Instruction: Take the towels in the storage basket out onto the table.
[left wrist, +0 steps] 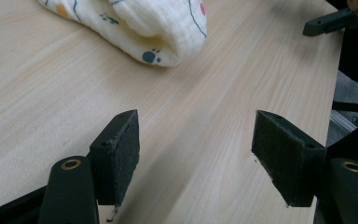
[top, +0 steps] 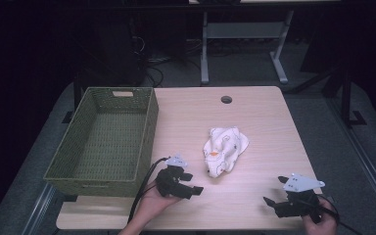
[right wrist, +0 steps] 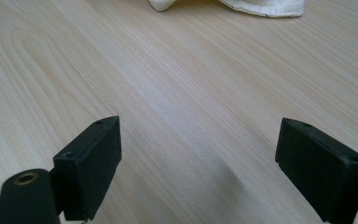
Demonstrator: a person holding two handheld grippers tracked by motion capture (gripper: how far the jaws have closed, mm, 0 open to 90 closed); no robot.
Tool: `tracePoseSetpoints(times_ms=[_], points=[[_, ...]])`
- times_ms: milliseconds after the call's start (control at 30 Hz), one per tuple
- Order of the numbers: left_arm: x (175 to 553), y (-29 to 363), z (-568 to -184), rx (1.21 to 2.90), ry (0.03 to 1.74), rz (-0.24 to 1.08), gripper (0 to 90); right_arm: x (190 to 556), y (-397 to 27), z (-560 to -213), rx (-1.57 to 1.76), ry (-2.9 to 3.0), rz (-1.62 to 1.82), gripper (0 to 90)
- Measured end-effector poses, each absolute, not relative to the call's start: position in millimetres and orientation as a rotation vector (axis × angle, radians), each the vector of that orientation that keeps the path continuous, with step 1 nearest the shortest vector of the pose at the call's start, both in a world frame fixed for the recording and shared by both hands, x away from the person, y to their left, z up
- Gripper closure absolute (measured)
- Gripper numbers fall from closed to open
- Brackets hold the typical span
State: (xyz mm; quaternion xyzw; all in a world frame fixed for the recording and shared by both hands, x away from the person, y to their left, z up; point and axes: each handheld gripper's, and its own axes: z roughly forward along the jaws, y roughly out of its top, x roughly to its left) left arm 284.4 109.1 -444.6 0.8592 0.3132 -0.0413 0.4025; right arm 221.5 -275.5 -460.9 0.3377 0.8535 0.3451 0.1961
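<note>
Crumpled white cloth (top: 224, 151) lay near the middle of the table (top: 264, 117), printed with small coloured marks, 1 orange patch on top. Green woven basket (top: 144, 142) sat at the table's left edge, well apart from the cloth.

Left gripper (top: 192, 187) was low over the table, just below-left of the cloth, near it but not touching. Its jaws stood wide apart, nothing between them. In the left gripper view the 2 pads (left wrist: 121, 149) framed bare wood, and the cloth's (left wrist: 158, 32) rounded edge with a blue paw print lay ahead, clear of the jaws.

Right gripper (top: 272, 202) was at the table's near right, well apart from the cloth. Its jaws were also wide apart, holding nothing. In the right gripper view bare wood lay between the 2 pads (right wrist: 98, 163), with the cloth's (right wrist: 261, 5) edge far ahead at the top.
</note>
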Motion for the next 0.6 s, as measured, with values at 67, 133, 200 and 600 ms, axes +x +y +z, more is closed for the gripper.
tracePoseSetpoints(times_ms=[67,133,200,600], points=[[281.3,111.6,-445.3,2.182,0.790,-0.089,31.9,221.4,-275.5,-460.7,0.946,2.392,0.966,14.0],[280.2,112.2,-445.5,2.185,0.792,-0.084,31.9,221.5,-275.7,-460.6,0.939,2.393,0.961,14.0],[278.3,114.0,-445.8,2.197,0.797,-0.071,31.9,221.4,-275.7,-460.4,0.938,2.394,0.959,14.0],[273.2,115.4,-449.5,2.210,0.789,-0.057,30.7,221.6,-276.4,-460.4,0.932,2.396,0.962,14.0]])
